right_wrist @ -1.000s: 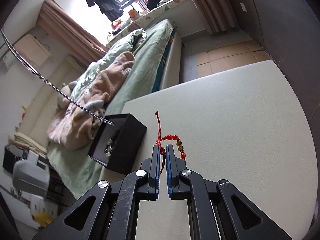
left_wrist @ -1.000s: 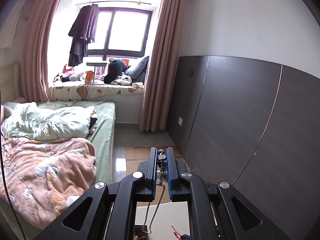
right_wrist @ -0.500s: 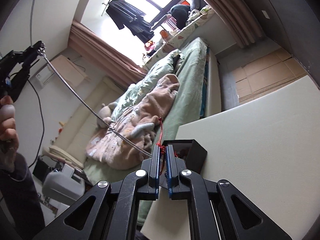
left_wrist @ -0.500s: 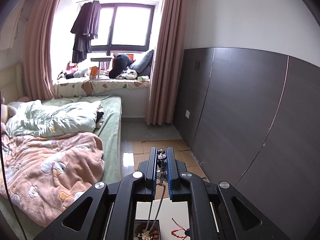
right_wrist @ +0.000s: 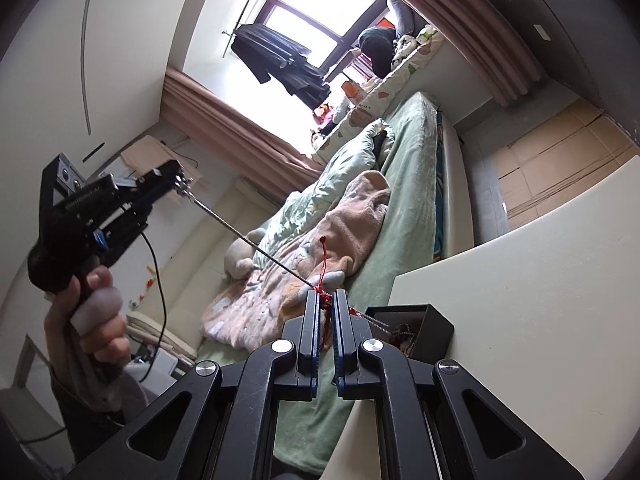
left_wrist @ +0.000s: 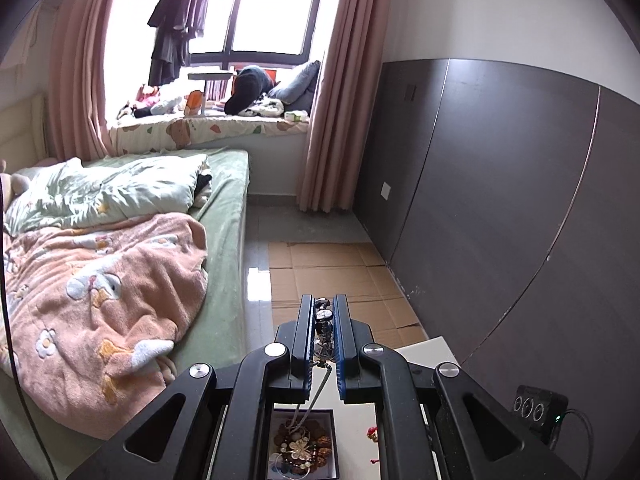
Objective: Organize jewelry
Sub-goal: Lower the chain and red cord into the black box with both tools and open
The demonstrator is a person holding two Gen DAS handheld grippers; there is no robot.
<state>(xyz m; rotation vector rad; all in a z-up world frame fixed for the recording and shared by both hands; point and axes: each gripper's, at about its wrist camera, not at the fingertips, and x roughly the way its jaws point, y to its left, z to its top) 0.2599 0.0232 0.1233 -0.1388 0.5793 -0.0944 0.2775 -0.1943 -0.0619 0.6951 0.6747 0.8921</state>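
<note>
A: Left gripper (left_wrist: 323,312) status?

B: Fingers pressed onto the clasp end of the silver chain (right_wrist: 240,236). Chain is hung taut from the fingertips, long axis running down and back under them into the black jewelry box (left_wrist: 303,446). Lower end is already lost among the pieces piled in the box.

A: Right gripper (right_wrist: 327,300)?

B: Fingers pinched on the cord of the red bead bracelet (right_wrist: 325,256). Cord tail is seen sticking up past the tips; beads hang below, mostly hidden. Box (right_wrist: 416,320) is just ahead and right of the tips, so it's judged nearer than the left one, which is held high and well off to the left.

A: Conflict?

B: Chain is crossed right at the right fingertips. Touching or just behind cannot be told. Snag risk is judged real if the bracelet is lowered first.

A: Surface?

B: White tabletop (right_wrist: 540,320), box at the edge on the bed side. Bed with pink blanket (left_wrist: 100,300) beyond, cardboard on the floor.
</note>
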